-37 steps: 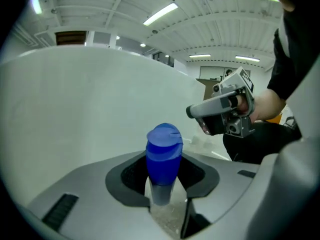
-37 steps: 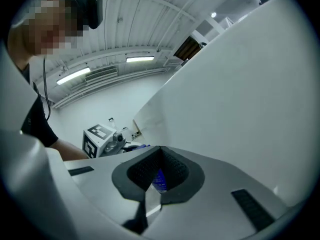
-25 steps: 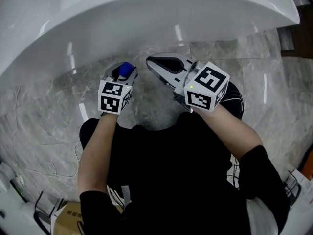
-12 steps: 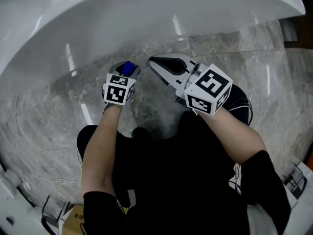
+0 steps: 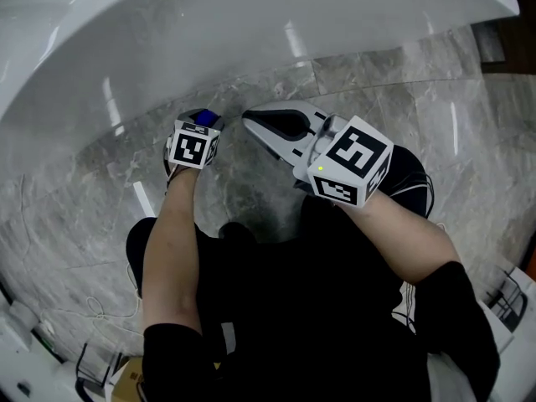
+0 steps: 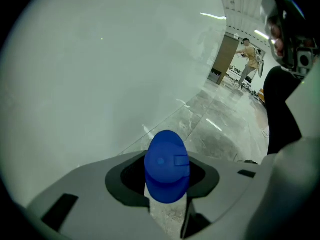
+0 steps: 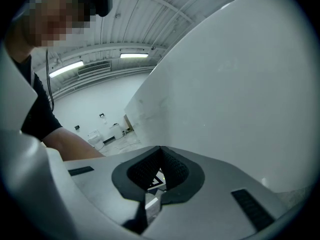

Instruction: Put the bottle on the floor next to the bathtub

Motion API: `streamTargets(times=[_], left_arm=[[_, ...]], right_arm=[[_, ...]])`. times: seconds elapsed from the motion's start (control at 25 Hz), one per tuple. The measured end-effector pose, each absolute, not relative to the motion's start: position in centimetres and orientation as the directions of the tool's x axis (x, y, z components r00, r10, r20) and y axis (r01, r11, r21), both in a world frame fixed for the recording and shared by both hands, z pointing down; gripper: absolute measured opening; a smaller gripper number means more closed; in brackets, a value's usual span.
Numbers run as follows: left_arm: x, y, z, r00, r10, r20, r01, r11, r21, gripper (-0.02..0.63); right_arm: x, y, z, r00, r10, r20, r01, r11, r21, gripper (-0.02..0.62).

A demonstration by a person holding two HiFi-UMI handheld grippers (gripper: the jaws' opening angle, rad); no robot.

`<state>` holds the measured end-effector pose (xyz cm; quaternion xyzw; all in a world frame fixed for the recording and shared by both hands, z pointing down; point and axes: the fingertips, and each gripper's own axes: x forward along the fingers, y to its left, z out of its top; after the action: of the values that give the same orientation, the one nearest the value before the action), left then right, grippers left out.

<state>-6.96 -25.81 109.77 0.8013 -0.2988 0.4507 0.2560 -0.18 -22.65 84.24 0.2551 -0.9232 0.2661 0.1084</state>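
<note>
Bottle (image 5: 206, 117) sits in the left tongs (image 5: 198, 126) in the head view. Only its blue cap (image 5: 203, 116) shows, just past the tongs' marker cube. The tub (image 5: 209, 32) wall curves over close ahead of both tongs, and the grey marble floor (image 5: 377, 99) lies under them. The right tongs (image 5: 251, 121) lie to the right of the left tongs. Their tips are near the cap but apart from it, and their jaws are drawn together.

In the left gripper view, the cap (image 6: 166, 159) stands between the jaws of the left tongs (image 6: 167, 170). The jaws clasp the bottle (image 6: 166, 184) from either side. Its body runs down out of sight between them, so I cannot tell whether it touches the floor. The tub (image 6: 100, 69) fills the space ahead and to the left of these tongs. The floor (image 6: 220, 129) runs off ahead to the right, where a person (image 6: 247, 59) stands far beyond.

In the right gripper view, the right tongs (image 7: 160, 154) have their jaws met at the tips and hold nothing. Only the hollow of the dark ribbed pads stays clear. Through that hollow a scrap of black-and-white marker (image 7: 156, 181) shows. The tub (image 7: 240, 94) rises ahead and to the right of these tongs. A bare arm (image 7: 75, 151) lies to their left.
</note>
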Motion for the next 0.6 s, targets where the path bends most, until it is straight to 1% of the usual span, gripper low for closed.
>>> streamTargets(times=[0.16, 0.44, 0.6], left_arm=[[-5.8, -26.0, 110.7, 0.410, -0.236, 0.881, -0.697, -0.704, 0.136, 0.163], [-4.1, -25.3, 112.4, 0.412, -0.184, 0.892, -0.638, -0.758, 0.138, 0.163], [-3.5, -25.9, 112.1, 0.407, -0.221, 0.886, -0.619, -0.780, 0.091, 0.163]], right_arm=[[0.5, -22.3, 84.5, -0.849, -0.408, 0.336, -0.526, 0.721, -0.452, 0.028], [0.8, -22.2, 84.5, -0.847, -0.413, 0.334, -0.529, 0.713, -0.461, 0.028], [0.9, -22.2, 84.7, -0.850, -0.411, 0.330, -0.526, 0.707, -0.474, 0.028]])
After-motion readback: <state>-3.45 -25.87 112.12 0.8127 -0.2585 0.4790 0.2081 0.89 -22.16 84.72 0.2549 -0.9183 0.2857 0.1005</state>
